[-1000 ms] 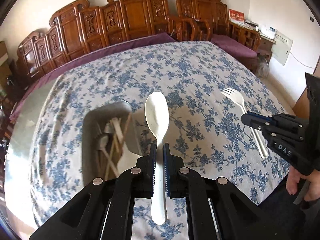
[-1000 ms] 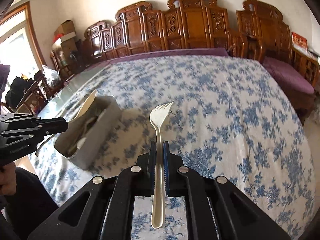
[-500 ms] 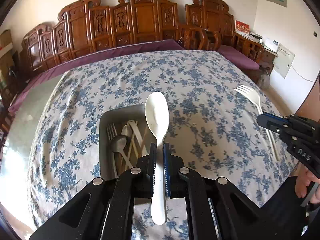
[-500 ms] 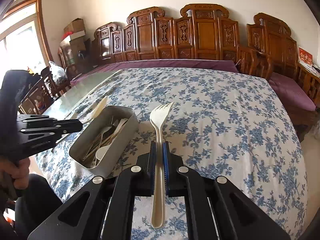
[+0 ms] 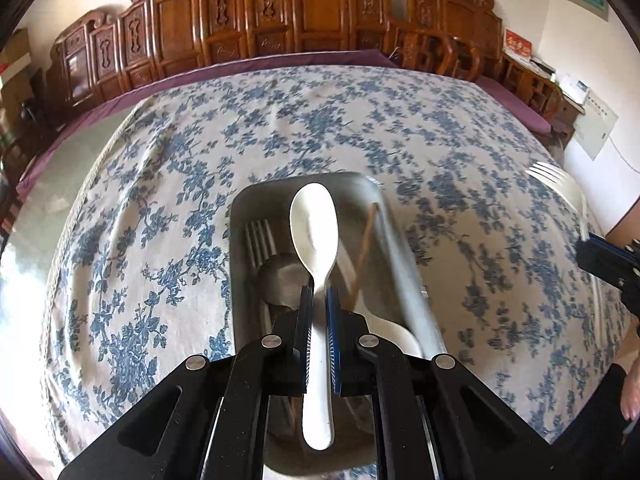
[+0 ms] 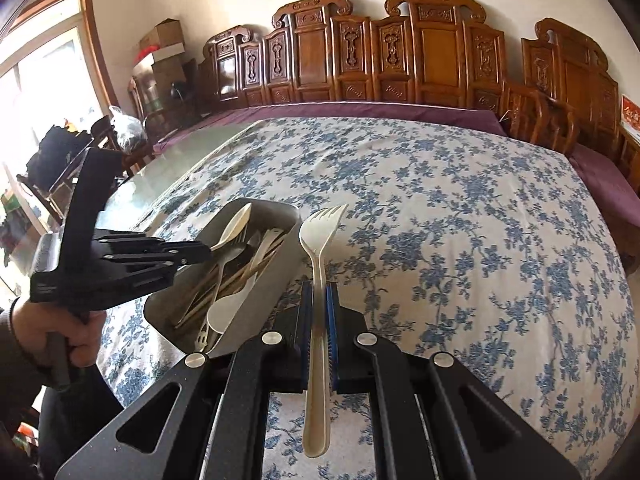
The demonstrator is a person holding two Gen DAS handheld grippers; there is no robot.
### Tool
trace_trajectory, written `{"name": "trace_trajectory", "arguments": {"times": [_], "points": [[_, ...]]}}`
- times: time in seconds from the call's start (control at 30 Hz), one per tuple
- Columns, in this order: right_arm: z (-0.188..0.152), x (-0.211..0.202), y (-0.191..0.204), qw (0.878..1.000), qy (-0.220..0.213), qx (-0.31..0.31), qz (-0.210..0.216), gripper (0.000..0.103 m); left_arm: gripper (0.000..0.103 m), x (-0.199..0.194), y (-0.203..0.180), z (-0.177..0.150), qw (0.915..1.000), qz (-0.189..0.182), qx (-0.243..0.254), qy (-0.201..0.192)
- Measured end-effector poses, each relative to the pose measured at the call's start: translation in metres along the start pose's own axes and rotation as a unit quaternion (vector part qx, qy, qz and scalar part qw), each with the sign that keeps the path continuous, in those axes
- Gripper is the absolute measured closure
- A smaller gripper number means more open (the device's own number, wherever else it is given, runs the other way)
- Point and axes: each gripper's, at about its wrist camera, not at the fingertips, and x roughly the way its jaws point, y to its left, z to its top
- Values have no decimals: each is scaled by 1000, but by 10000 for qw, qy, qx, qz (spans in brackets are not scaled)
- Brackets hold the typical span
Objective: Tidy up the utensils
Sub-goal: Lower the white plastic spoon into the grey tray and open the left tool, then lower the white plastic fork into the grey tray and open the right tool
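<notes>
My left gripper [image 5: 319, 292] is shut on the handle of a white spoon [image 5: 314, 232], whose bowl hangs over the grey metal utensil tray [image 5: 240, 216]. In the tray lie a metal fork [image 5: 258, 236], a metal spoon [image 5: 280, 280], chopsticks [image 5: 362, 256] and white plastic pieces. My right gripper [image 6: 319, 288] is shut on a white plastic fork [image 6: 320, 240], tines pointing forward, just right of the tray [image 6: 284, 248]. The right wrist view shows the left gripper [image 6: 204, 250] holding its white spoon [image 6: 234, 226] above the tray. The held fork [image 5: 560, 184] shows at the right edge of the left wrist view.
A blue-flowered cloth [image 6: 460, 220] covers the big table; bare glass [image 6: 160, 176] shows at its left side. Carved wooden chairs [image 6: 400, 60] line the far edge. A person's hand [image 6: 60, 328] grips the left tool at the near left.
My left gripper moved over the tray and lower, so the white spoon now hangs above it. My right gripper with the fork came closer to the tray's right side.
</notes>
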Motion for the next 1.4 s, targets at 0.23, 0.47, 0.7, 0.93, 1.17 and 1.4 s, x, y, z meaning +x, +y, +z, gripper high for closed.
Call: {"name": "trace_trajectory", "arguments": {"times": [0.23, 0.47, 0.7, 0.93, 1.17, 1.4], "points": [[1, 6, 11, 9999, 38, -30, 134, 95, 97, 17, 15, 0, 9997, 81, -176, 127], [3, 5, 23, 9997, 32, -67, 217, 95, 96, 21, 16, -3, 9994, 133, -245, 195], [6, 8, 32, 9996, 52, -121, 244, 95, 82, 3, 22, -7, 9996, 52, -284, 5], [14, 19, 47, 9994, 76, -169, 305, 95, 82, -24, 39, -5, 9993, 74, -302, -215], [26, 41, 67, 9991, 108, -134, 391, 95, 82, -51, 61, -7, 9985, 137, -347, -411], [37, 72, 82, 9987, 244, -22, 452, 95, 81, -69, 79, -12, 9975, 189, -437, -528]]}}
